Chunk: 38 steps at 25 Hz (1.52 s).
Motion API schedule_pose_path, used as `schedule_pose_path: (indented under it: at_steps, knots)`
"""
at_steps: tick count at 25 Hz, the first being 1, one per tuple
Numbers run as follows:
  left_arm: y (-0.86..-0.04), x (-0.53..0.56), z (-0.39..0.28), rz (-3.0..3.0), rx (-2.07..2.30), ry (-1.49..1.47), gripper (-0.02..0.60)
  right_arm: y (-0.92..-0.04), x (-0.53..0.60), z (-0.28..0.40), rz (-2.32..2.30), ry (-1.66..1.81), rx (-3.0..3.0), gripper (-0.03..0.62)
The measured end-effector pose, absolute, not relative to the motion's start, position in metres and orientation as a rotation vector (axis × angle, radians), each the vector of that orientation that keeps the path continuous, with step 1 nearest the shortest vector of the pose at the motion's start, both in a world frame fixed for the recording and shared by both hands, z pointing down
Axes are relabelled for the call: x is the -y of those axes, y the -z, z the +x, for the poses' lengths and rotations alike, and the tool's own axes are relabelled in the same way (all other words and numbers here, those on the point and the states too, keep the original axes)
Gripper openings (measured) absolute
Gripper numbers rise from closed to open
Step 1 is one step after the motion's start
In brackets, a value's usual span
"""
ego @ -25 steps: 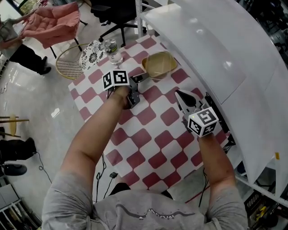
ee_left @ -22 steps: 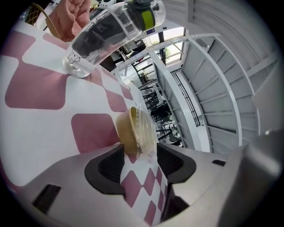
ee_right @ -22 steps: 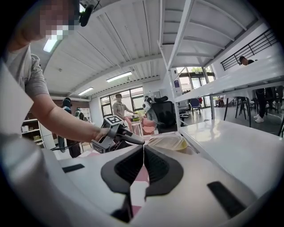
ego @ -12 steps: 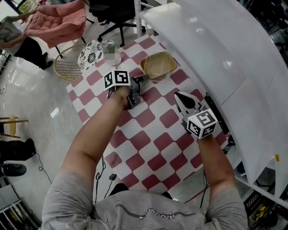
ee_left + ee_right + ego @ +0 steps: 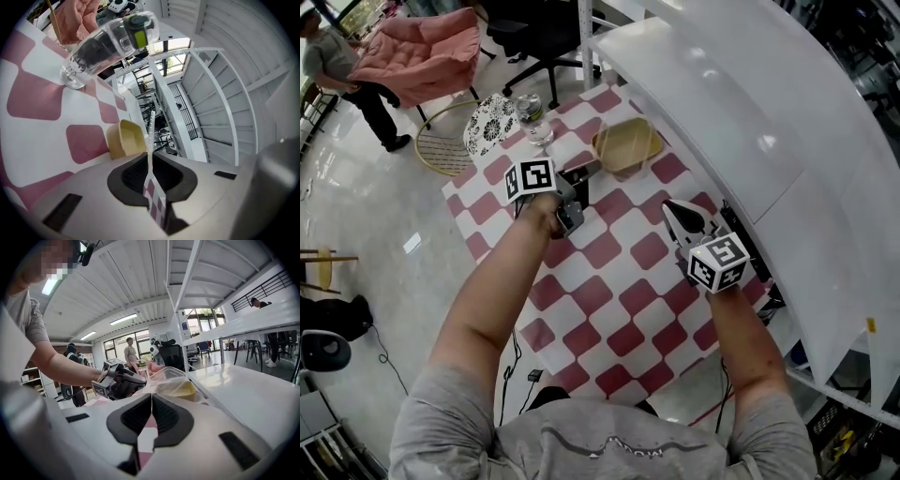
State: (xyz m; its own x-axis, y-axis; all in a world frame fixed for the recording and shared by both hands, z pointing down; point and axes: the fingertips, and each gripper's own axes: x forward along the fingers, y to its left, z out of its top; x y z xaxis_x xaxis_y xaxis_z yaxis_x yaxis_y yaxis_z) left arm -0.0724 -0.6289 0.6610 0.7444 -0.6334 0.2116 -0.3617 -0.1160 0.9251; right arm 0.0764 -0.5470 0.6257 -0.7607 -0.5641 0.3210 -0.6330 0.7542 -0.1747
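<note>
A tan bowl (image 5: 628, 148) stands at the far side of the checked table (image 5: 609, 272), seen also as the bowl (image 5: 123, 140) in the left gripper view and the bowl (image 5: 183, 391) in the right gripper view. My left gripper (image 5: 579, 176) is shut on the thin rim of the bowl's clear lid (image 5: 149, 136), just short of the bowl. The lid (image 5: 169, 379) tilts up over the bowl, with the left gripper (image 5: 119, 383) at its near-left edge. My right gripper (image 5: 677, 208) hovers over the table's right side, shut and empty, pointing at the bowl.
A clear water bottle (image 5: 532, 112) stands at the table's far-left corner, close to the left gripper. A white shelf (image 5: 750, 112) runs along the right. Beyond the table are a pink chair (image 5: 422, 52), a wire basket (image 5: 441, 145), a patterned cushion (image 5: 492, 112) and a standing person (image 5: 337, 66).
My left gripper's jaws were open around the lidded bowl's rim; now they are shut on the lid's edge, and the lid is tilted up off the bowl. The right gripper barely moved.
</note>
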Motion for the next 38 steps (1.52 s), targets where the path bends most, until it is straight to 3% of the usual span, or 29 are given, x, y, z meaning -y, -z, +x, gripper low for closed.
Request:
schedule_pose_path:
  at_steps: [25,38]
  knots:
    - [-0.43,0.55,-0.116,2.278,0.97,0.323,0.04,-0.463,0.515,0.075,1.194,-0.254,2.67,0.026]
    - [-0.387,0.491,-0.151,2.561,0.962,0.157,0.04,-0.412,0.471,0.046,1.36,-0.237,2.603,0.026]
